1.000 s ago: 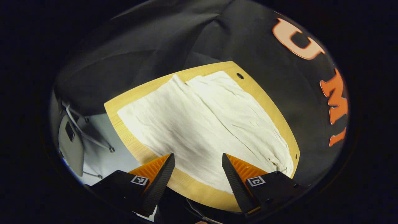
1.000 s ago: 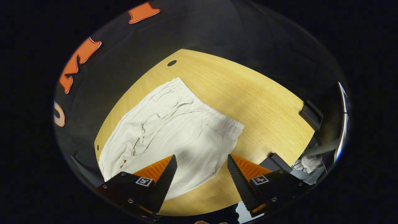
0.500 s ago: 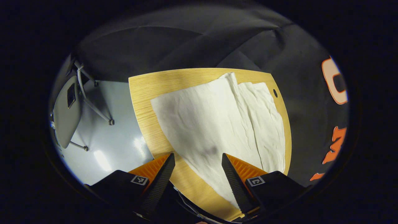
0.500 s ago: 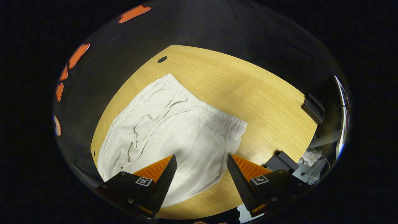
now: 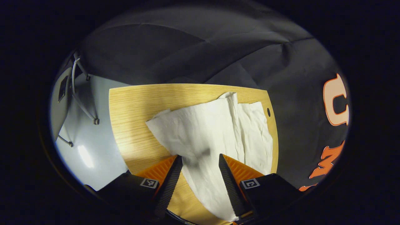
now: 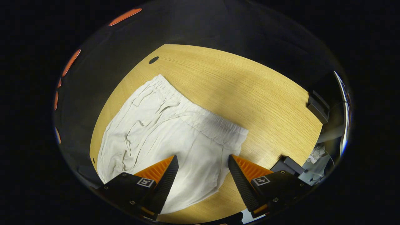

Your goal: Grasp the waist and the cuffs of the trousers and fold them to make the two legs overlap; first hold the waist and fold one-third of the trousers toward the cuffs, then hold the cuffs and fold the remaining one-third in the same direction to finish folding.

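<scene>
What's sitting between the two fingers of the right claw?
White trousers on the table, seen in the right gripper view between the open claw's fingers.

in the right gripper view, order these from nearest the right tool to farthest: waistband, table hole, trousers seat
1. Trousers seat: lies between the open fingers of the right tool.
2. Waistband: just beyond, mid-table.
3. Table hole: far edge, upper left.

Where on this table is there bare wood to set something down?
In the right gripper view, the table is bare beyond the waistband of the trousers. In the left gripper view, bare wood lies beyond the cuffs. The trousers' side is crowded.
</scene>
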{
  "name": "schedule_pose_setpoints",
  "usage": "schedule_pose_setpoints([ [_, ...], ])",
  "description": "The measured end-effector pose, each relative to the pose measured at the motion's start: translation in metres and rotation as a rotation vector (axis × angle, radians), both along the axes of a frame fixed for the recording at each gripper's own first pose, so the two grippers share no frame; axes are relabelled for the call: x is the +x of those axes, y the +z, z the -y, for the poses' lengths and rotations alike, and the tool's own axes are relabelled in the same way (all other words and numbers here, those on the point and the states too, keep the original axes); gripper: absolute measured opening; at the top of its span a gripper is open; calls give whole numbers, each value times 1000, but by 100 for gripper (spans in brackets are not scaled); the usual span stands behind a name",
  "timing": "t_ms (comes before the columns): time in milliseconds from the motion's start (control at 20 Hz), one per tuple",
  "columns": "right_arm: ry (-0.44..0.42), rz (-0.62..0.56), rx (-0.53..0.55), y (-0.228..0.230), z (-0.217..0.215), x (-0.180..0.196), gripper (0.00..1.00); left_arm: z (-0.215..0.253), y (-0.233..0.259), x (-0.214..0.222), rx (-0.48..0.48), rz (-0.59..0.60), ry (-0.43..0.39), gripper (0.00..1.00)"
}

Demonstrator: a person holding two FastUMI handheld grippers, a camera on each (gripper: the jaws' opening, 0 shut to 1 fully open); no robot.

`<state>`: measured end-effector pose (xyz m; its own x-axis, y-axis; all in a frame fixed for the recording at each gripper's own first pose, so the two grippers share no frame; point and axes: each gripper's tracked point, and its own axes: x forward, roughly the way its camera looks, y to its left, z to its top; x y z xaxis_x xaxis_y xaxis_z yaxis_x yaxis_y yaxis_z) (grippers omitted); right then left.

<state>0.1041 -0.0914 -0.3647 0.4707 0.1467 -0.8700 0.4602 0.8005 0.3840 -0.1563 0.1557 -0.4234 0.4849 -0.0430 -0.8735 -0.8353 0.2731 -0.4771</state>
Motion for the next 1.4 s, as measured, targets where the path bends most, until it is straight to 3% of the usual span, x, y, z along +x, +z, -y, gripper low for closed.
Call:
schedule_pose_setpoints([
  [200,-11,-9,-13,-8,4,2,96,-3,0,14,-4,45,-6,70],
  [350,-23,-13,-2,-9,7,1,86,-4,-5,17,-4,39,14,60],
  [500,-58,-44,-40,-16,16,-3,78,-6,-12,14,9,-2,17,33],
  [550,-80,-61,-74,-19,22,-5,66,-6,-15,10,12,-26,14,32],
  [600,-111,-78,-111,-22,28,-8,57,-7,-17,12,13,-35,18,23],
  [650,-142,-81,-125,-22,31,-9,34,-7,-18,13,20,-44,16,14],
  [750,-155,-65,-101,-22,29,-8,12,-3,-18,20,17,-36,4,10],
  [900,-223,-23,62,-20,27,-4,3,2,-18,26,10,-32,-24,9],
  [1050,-280,45,225,-14,29,-5,1,2,-20,24,-4,-24,-20,8],
  [1400,-279,199,351,21,44,-1,0,7,13,43,12,128,-66,7],
])
